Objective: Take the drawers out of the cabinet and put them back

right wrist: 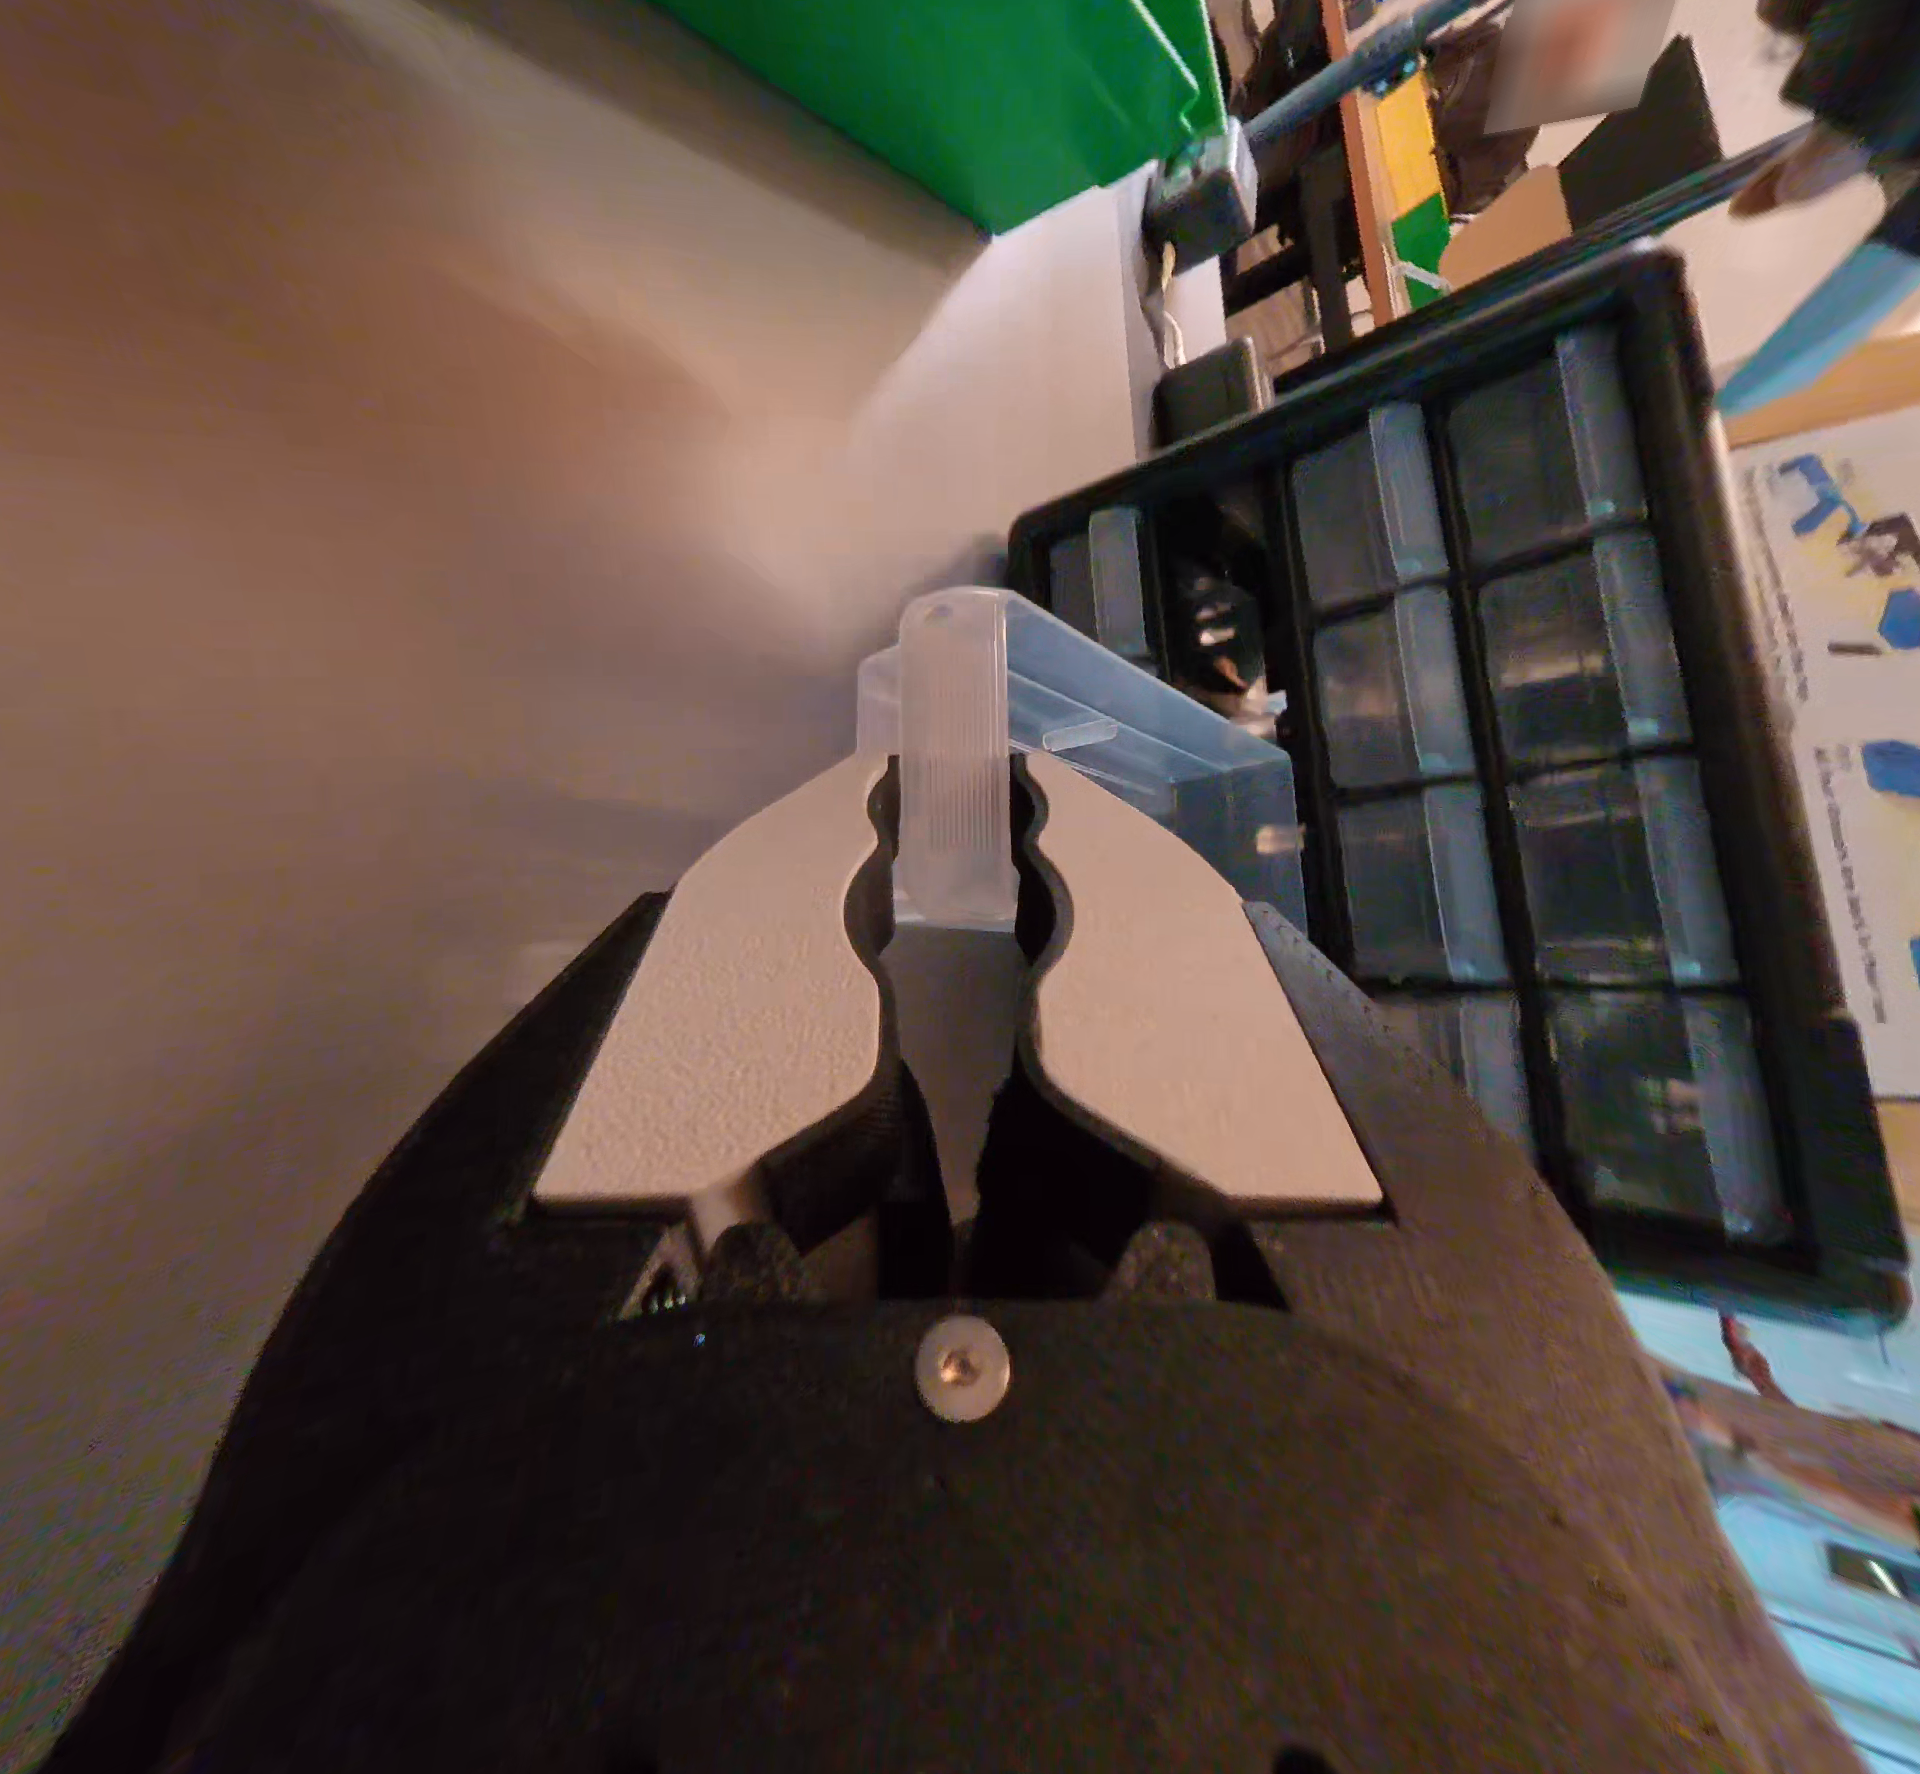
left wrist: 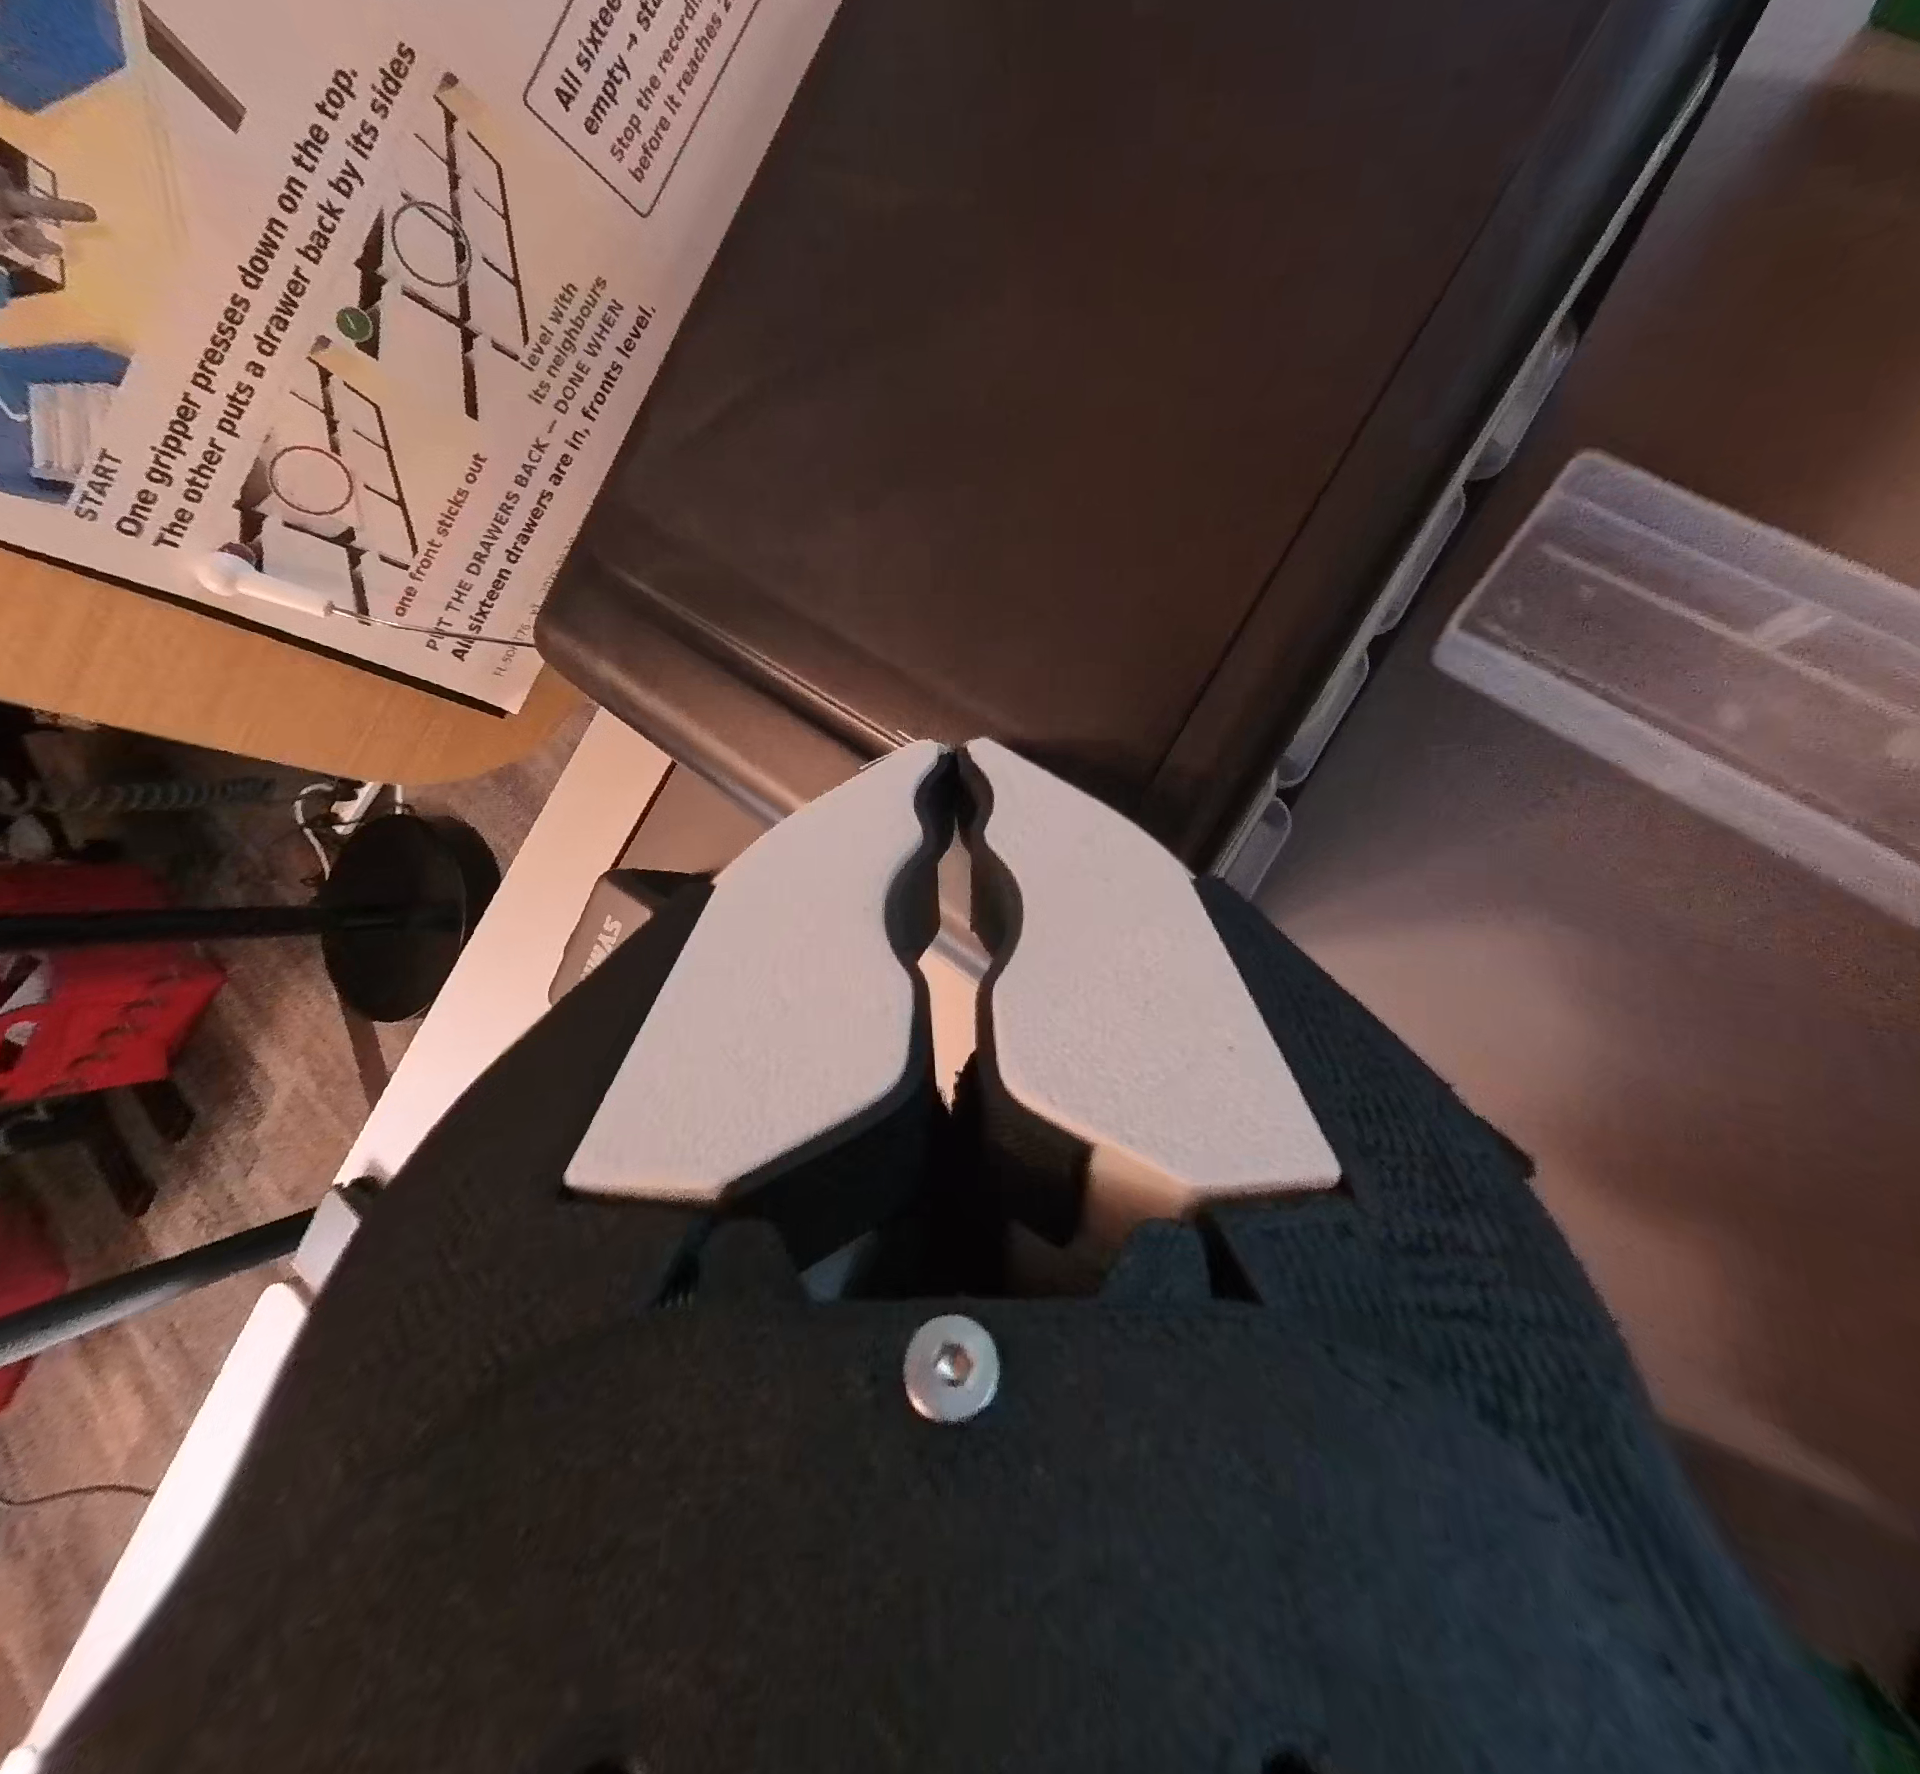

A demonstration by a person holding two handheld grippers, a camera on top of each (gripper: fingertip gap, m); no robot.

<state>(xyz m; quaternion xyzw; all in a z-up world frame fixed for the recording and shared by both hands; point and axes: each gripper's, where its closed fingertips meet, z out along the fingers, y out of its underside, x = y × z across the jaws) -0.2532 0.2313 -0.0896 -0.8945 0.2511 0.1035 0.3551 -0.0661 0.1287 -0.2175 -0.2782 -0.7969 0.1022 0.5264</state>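
Note:
In the left wrist view my left gripper point(left wrist: 954, 768) is shut and empty, its tips at the near edge of the black cabinet's top point(left wrist: 1039, 322). A clear drawer point(left wrist: 1704, 623) lies on the table to the right of the cabinet. In the right wrist view my right gripper point(right wrist: 954, 779) is shut on the handle tab of a clear drawer point(right wrist: 1122, 748), held out of the cabinet in front of an empty slot point(right wrist: 1210, 602). The black cabinet point(right wrist: 1704, 789) shows its front with several clear drawers in place.
A printed instruction sheet point(left wrist: 343, 249) stands on a wooden board left of the cabinet. The pale table surface point(right wrist: 416, 477) spreads to the left in the right wrist view. A green panel point(right wrist: 883, 10) rises behind. Floor clutter and a round black stand base point(left wrist: 416, 914) lie below the table edge.

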